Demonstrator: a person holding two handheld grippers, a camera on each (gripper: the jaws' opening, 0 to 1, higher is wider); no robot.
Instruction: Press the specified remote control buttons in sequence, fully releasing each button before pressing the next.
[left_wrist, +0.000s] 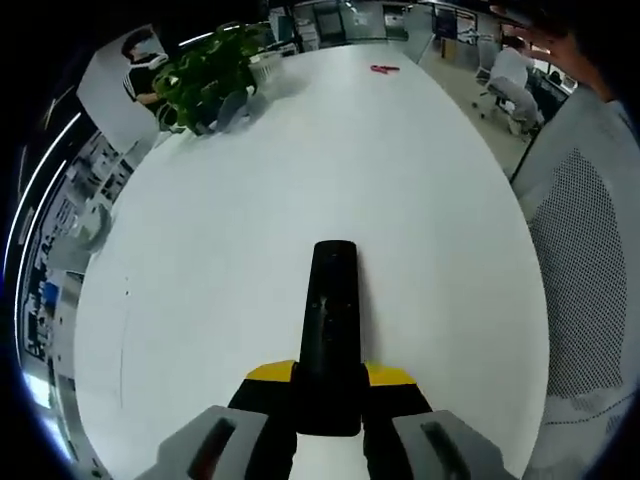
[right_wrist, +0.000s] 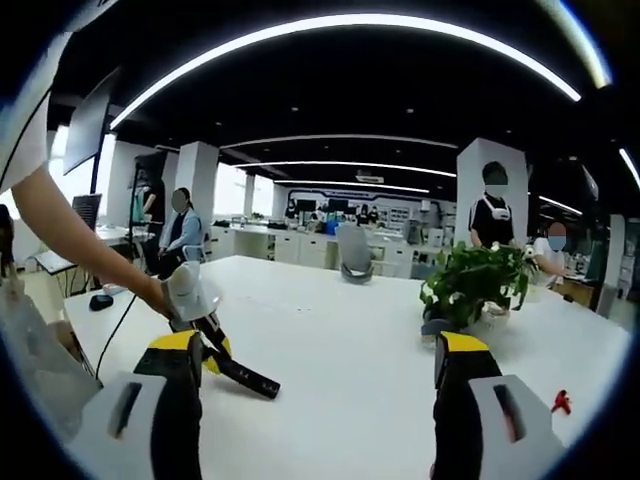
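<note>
**Left gripper view: remote clamped over the table**

Left gripper view shows us our left gripper (left_wrist: 328, 395), its yellow-tipped black jaws clenched on the near end of a long, slim black plastic remote control (left_wrist: 331, 320). The remote points away from us, reaching out over the broad white oval table (left_wrist: 220, 260). At the table's far left corner stands a leafy green potted plant (left_wrist: 208, 78), and at the far edge lies a small red object (left_wrist: 384, 69), too small for us to identify. A grey mesh chair back (left_wrist: 585, 290) rises at the right.

From the right gripper view, we see our right gripper (right_wrist: 315, 400) with its jaws spread wide apart, grasping nothing, the white table showing between them. At the left, a hand (right_wrist: 152, 292) holds the left gripper, which carries the black remote tilted down towards the tabletop. The green plant sits at the far right, and the red object lies near the right jaw.
</note>
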